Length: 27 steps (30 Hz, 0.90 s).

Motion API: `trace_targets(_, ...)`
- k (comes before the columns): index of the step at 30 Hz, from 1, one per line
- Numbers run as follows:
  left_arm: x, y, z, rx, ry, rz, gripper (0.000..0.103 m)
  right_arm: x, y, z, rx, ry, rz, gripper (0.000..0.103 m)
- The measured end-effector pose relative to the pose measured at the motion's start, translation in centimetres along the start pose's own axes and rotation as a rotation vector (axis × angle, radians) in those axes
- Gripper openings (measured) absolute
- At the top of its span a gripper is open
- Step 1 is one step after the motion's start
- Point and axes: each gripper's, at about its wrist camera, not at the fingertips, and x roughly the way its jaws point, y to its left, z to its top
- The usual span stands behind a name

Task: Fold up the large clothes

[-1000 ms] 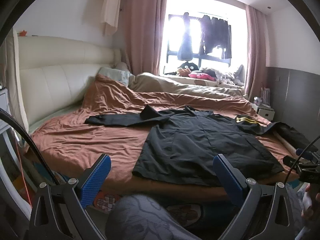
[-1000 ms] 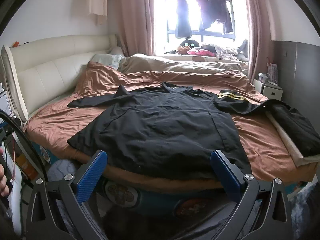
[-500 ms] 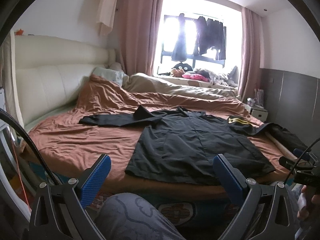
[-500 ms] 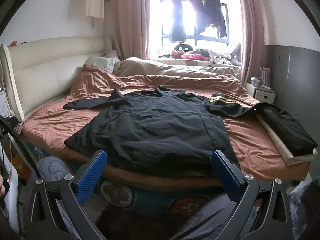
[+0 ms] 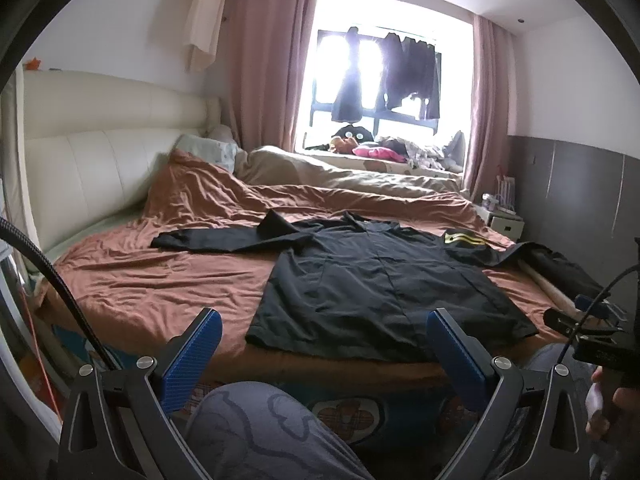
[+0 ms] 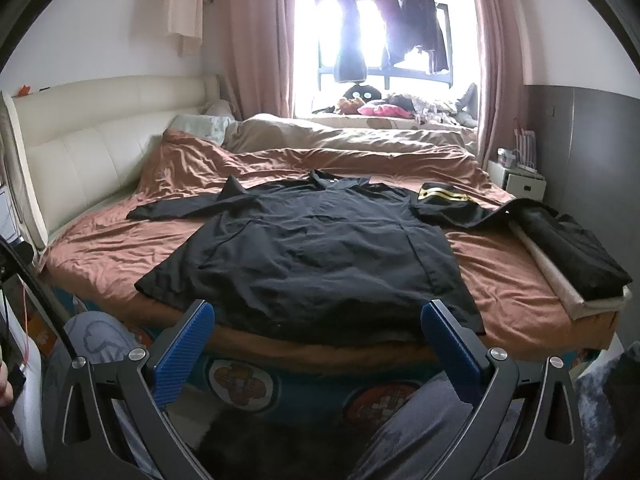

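So far, going left to right, the left tool (image 5: 322, 344) gapes wide and empty, the black shirt (image 6: 316, 248) lies flat and unfolded on the bed (image 6: 516, 292), the right tool (image 6: 318, 340) likewise wide, and a folded dark garment (image 6: 572, 248) sits finished at the far right.

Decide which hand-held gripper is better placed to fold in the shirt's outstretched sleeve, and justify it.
Probably left. The outstretched sleeve lies on the left side of the black shirt, nearer the open left hand-held gripper; the right hand-held gripper faces the hem's middle.
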Motion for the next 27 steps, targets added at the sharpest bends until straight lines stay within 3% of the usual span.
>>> trace_targets(27, -1.8, 0.2, -0.2, 0.017, -0.007, 0.025, 0.103, -0.1, 1.1, -0.1, -0.016, -0.026, 0.029, 0.103)
